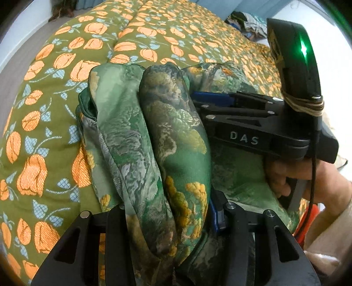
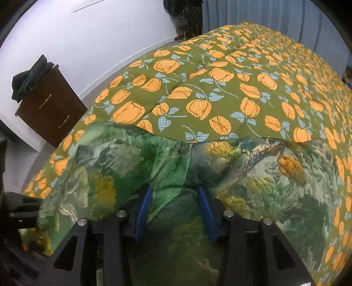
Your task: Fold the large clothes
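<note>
A large green garment [image 1: 171,140] with a forest print lies on the bed; it also fills the lower half of the right wrist view [image 2: 275,187]. My left gripper [image 1: 169,215] is shut on a thick bunched fold of it that stands up between the fingers. My right gripper [image 2: 176,198] shows in its own view with blue pads [image 2: 143,206] apart and a ridge of the garment between them; I cannot tell whether they pinch it. In the left wrist view the right gripper [image 1: 195,99] reaches in from the right, its tips hidden behind the fold.
The bed is covered by an olive bedspread [image 2: 220,88] with orange tulips. A brown nightstand [image 2: 50,110] with dark cloth on top stands by the white wall at left. A pile of clothes [image 1: 248,19] lies beyond the bed's far right.
</note>
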The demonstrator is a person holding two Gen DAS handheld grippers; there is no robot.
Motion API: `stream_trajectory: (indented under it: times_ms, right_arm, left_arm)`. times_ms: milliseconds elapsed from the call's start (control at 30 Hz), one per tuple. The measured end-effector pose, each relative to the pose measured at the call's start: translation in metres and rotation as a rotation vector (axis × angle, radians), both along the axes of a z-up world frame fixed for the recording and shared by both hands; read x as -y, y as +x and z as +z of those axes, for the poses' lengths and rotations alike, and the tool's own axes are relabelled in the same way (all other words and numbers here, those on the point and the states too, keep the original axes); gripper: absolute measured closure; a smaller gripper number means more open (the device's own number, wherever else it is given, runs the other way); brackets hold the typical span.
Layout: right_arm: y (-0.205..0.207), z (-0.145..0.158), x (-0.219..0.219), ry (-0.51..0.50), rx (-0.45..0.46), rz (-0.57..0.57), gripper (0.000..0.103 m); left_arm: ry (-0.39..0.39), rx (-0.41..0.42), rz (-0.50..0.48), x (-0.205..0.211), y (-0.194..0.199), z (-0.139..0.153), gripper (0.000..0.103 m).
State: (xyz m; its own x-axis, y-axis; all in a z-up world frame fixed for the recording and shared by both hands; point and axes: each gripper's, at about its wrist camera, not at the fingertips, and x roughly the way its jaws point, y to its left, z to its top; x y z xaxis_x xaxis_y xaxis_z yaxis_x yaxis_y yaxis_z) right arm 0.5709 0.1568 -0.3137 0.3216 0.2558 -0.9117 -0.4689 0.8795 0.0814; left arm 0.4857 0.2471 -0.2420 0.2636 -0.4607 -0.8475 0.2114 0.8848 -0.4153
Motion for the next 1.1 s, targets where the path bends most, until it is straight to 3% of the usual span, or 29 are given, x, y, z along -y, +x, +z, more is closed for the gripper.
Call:
stream_trajectory:
  times_ms: [233, 400, 500, 600, 767, 900, 1033, 1100]
  right_arm:
    - [-0.035, 0.072, 0.044, 0.141, 0.005, 0.047, 0.058]
    - [-0.117, 0.108, 0.118, 0.164, 0.036, 0.060, 0.058]
    - [-0.168, 0.103, 0.147, 0.203, 0.003, 0.037, 0.058]
    - [-0.195, 0.086, 0.148, 0.220, -0.004, 0.045, 0.058]
    - [-0.196, 0.039, 0.139, 0.202, -0.052, -0.021, 0.058]
    - [-0.196, 0.020, 0.131, 0.170, -0.041, -0.028, 0.058]
    - [-0.198, 0.020, 0.129, 0.164, -0.023, -0.034, 0.058]
    - [-0.205, 0.031, 0.125, 0.133, 0.017, -0.029, 0.058]
  left_arm:
    - [0.001, 0.013, -0.003, 0.001, -0.006, 0.010, 0.056]
    - [0.002, 0.016, -0.002, 0.001, -0.007, 0.010, 0.056]
    - [-0.001, 0.015, 0.004, 0.002, -0.006, 0.009, 0.055]
    - [0.001, 0.013, 0.006, 0.001, -0.007, 0.009, 0.055]
    - [0.010, 0.014, 0.000, 0.004, -0.007, 0.007, 0.054]
    - [0.016, 0.028, -0.001, 0.007, -0.007, 0.004, 0.054]
    - [-0.007, 0.024, 0.021, 0.004, -0.008, 0.003, 0.053]
    - [-0.002, 0.024, 0.028, 0.004, -0.009, 0.010, 0.047]
